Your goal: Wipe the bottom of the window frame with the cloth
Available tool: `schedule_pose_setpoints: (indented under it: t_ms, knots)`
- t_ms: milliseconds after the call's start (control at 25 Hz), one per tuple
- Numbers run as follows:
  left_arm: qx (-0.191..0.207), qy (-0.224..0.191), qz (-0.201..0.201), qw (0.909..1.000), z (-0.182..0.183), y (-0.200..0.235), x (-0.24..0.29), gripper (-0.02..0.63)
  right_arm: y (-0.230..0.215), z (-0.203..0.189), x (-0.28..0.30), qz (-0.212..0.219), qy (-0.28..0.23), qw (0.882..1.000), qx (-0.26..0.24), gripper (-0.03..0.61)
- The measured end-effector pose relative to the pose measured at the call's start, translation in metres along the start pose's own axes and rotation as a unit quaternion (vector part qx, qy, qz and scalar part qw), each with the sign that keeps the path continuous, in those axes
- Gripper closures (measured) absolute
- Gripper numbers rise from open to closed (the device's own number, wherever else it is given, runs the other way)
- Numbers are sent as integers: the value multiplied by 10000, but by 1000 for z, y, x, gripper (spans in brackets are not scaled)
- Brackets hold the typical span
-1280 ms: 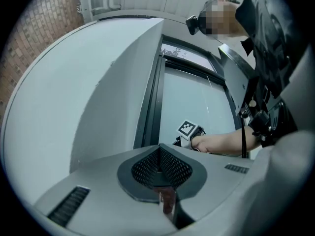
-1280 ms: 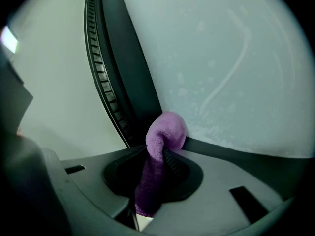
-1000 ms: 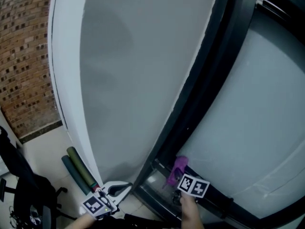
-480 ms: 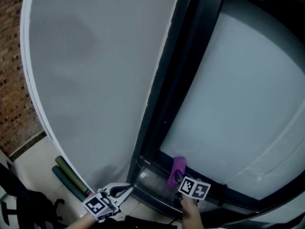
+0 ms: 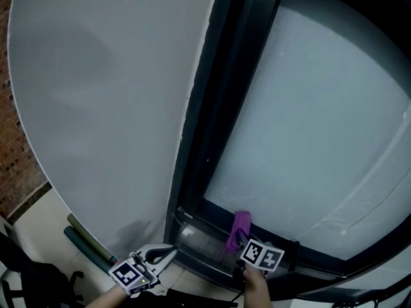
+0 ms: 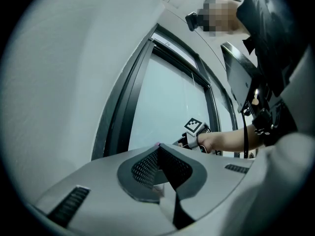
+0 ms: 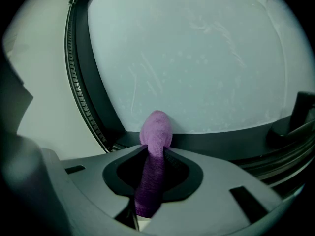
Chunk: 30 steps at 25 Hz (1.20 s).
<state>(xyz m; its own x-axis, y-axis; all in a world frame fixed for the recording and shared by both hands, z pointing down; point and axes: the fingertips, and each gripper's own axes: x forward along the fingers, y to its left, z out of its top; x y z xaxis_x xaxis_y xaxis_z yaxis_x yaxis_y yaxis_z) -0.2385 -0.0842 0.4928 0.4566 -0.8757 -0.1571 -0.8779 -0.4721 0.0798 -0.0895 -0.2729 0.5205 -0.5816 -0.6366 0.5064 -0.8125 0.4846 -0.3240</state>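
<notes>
A purple cloth (image 5: 239, 228) (image 7: 154, 149) is clamped in my right gripper (image 5: 244, 237) (image 7: 156, 149), whose jaws are shut on it. The cloth's rounded end pokes out past the jaws and rests against the dark bottom rail of the window frame (image 5: 212, 218) (image 7: 236, 139), just below the frosted pane (image 5: 308, 127) (image 7: 197, 53). My left gripper (image 5: 168, 251) (image 6: 158, 146) hangs low at the left, off the frame, jaws shut with nothing between them. In the left gripper view the right gripper's marker cube (image 6: 194, 126) and the hand (image 6: 211, 140) show beyond the jaws.
A white wall panel (image 5: 103, 108) runs left of the dark vertical frame post (image 5: 212, 95). Two dark green rolled tubes (image 5: 87, 244) lie on the pale floor at lower left. Brick wall (image 5: 16, 165) shows at the far left edge. A dark handle (image 7: 298, 114) juts from the rail on the right.
The head view has swung right, so the brick wall slid out of sight and the pane fills more of it. Both grippers stay at nearly the same spots, cloth still on the rail.
</notes>
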Motion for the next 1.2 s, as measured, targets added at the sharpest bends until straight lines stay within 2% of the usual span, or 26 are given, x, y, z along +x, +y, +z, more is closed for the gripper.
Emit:
schedule_pose_setpoints:
  t_ms: [680,1000,1200]
  knots:
    - [61,199,-392,9990,-13,-53,54,611,-62,-3,-42,-249,-322,9988,268,493]
    - [46,296,-414,9987,-17,-60,62,610,-72,-6,-51,-350,-610,9957,603,494]
    - [16,355,-510,9981,-23,-68,71,611,-84,-6,-58,-386,-735,9915,999,493]
